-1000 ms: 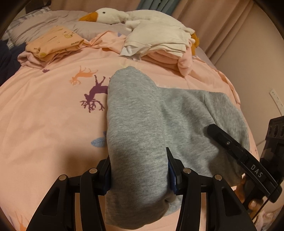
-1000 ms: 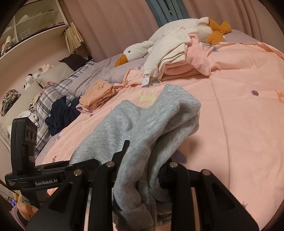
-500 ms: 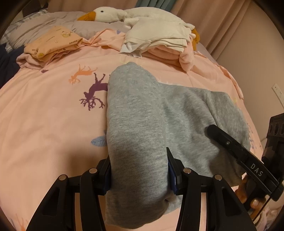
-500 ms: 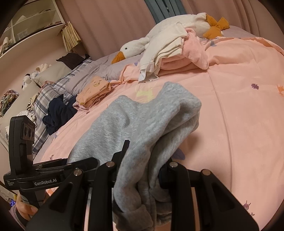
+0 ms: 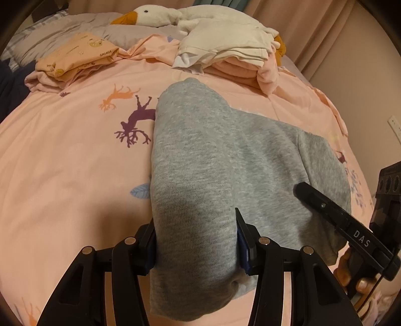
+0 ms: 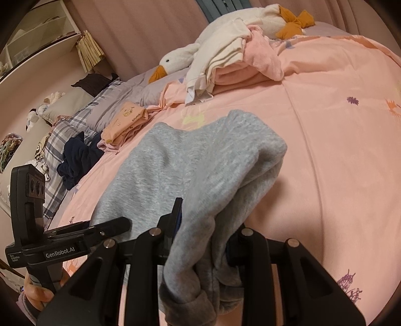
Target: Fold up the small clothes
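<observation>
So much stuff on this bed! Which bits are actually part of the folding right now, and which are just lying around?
In use:
- grey garment, held by both
- left tool, clamped on it
- right tool, jaws opening, cloth between them

Lying about:
- plush goose
- folded orange garment
- cream and pink pile
- navy clothing
- pink duvet

A soft grey knit garment (image 5: pixel 213 155) lies half-folded on the pink bedcover, its near edges bunched and lifted.

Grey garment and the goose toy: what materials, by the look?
Grey garment: looks like heathered cotton-type knit, matte; fine ribbed texture and soft, thick folds. Goose toy: seemingly short plush pile, white and fuzzy, with an orange fabric beak. Fibre content can't be told.
</observation>
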A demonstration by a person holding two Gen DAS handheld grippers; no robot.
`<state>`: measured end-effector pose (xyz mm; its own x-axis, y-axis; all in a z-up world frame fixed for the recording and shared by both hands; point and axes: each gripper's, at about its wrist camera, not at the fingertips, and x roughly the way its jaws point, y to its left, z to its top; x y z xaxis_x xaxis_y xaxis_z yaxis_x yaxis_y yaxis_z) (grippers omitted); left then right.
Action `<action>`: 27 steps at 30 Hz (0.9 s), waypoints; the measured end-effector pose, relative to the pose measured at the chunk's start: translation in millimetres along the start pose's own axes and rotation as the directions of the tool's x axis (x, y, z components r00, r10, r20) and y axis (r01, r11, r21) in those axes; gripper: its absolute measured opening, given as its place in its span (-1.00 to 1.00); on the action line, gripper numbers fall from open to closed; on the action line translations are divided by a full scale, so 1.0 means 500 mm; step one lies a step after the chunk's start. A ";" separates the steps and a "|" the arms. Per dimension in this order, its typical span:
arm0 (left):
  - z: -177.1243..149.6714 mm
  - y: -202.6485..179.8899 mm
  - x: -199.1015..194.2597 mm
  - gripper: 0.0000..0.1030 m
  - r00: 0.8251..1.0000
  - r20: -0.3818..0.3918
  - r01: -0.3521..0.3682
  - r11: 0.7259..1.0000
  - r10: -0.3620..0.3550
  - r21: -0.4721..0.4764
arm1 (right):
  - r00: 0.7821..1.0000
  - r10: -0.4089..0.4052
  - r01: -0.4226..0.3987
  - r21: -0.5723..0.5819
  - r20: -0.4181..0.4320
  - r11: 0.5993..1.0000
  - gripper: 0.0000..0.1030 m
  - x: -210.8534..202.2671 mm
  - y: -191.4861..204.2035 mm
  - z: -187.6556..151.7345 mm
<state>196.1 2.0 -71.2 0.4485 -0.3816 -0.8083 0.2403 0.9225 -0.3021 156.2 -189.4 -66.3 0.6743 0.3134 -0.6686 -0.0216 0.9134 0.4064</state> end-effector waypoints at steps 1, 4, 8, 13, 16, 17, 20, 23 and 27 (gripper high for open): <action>0.000 0.000 0.001 -0.04 1.000 -0.002 -0.002 1.000 0.002 0.000 | 1.000 -0.003 0.003 0.005 -0.004 1.000 -0.43 0.001 -0.003 -0.001; -0.001 0.000 0.003 -0.04 1.000 -0.006 -0.006 1.000 0.006 0.004 | 1.000 -0.007 0.007 0.019 -0.016 1.000 -0.41 0.005 -0.011 -0.007; -0.003 0.001 0.005 -0.03 1.000 -0.012 -0.010 1.000 0.010 0.005 | 1.000 -0.006 0.007 0.042 -0.026 0.999 -0.36 0.008 -0.022 -0.013; -0.002 0.003 0.009 -0.03 1.000 -0.018 -0.010 1.000 0.011 0.004 | 0.999 0.001 0.001 0.065 -0.035 0.998 -0.34 0.010 -0.032 -0.018; -0.003 0.004 0.010 -0.02 1.000 -0.021 -0.010 1.000 0.010 0.003 | 0.999 0.003 0.000 0.072 -0.041 0.997 -0.32 0.012 -0.035 -0.019; -0.004 0.003 0.010 -0.01 1.000 -0.023 -0.011 1.000 0.011 0.004 | 0.999 0.003 0.000 0.075 -0.043 0.997 -0.30 0.012 -0.037 -0.020; -0.005 0.005 0.013 0.01 0.999 -0.033 -0.014 1.000 0.014 0.001 | 0.999 0.006 -0.002 0.088 -0.050 0.996 -0.27 0.013 -0.043 -0.021; -0.006 0.005 0.011 0.02 0.999 -0.034 -0.015 1.000 0.015 -0.002 | 0.998 0.009 -0.004 0.103 -0.055 0.995 -0.23 0.014 -0.051 -0.023; -0.007 0.006 0.011 0.08 0.999 -0.042 -0.023 1.000 0.023 -0.007 | 0.998 -0.002 0.008 0.110 -0.058 0.994 -0.13 0.012 -0.053 -0.026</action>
<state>196.4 2.8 -78.4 0.4173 -0.3575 -0.8355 0.2241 0.9315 -0.2866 151.3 -208.4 -89.1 0.6305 0.3261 -0.7044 0.0651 0.8820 0.4666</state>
